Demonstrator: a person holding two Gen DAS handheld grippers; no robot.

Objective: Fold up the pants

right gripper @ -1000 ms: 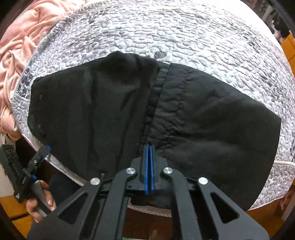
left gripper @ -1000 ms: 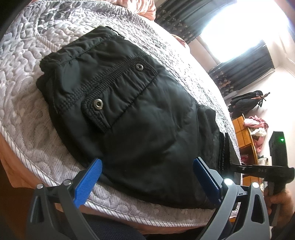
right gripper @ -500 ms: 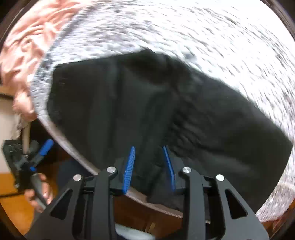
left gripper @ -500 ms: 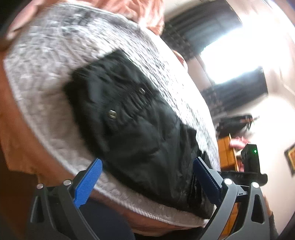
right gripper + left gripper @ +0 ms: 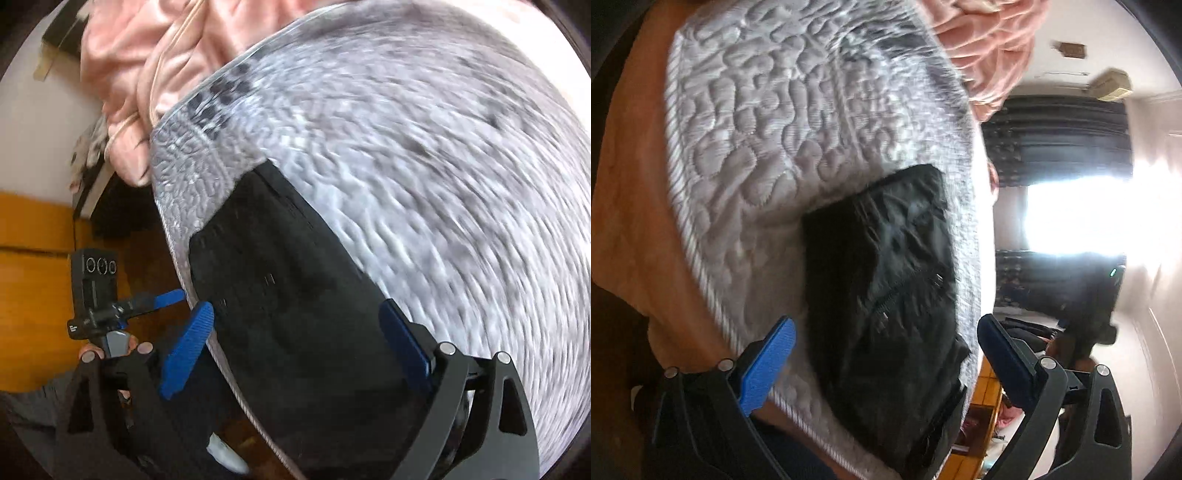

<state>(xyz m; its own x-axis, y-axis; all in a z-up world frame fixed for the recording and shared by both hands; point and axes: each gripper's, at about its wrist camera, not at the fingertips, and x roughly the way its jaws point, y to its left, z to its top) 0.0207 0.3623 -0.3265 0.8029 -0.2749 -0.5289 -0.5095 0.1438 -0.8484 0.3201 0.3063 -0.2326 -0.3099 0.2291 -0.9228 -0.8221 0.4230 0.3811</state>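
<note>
The left hand-held gripper (image 5: 882, 354) hangs with its blue fingers (image 5: 768, 365) spread wide and nothing between them. Ahead of it and a little to its right, the folded black cargo pants (image 5: 882, 295) lie on the quilted grey mattress (image 5: 783, 122) near the bed's edge, a zipper and snaps showing on the top layer. Further ahead, beyond the pants, a pink blanket (image 5: 986, 44) is bunched up. To the right of this hand-held gripper are dark curtains (image 5: 1056, 147) around a bright window.

The right hand-held gripper (image 5: 299, 339) is also spread open and holds nothing; the pants (image 5: 295, 306) lie just ahead of it, showing between its two blue fingers (image 5: 188, 343). To its left, off the mattress (image 5: 424, 166) edge, the left hand-held gripper (image 5: 147, 302) shows over the wooden floor (image 5: 33, 280). The pink blanket (image 5: 147, 66) lies ahead and to the left. Both views are blurred.
</note>
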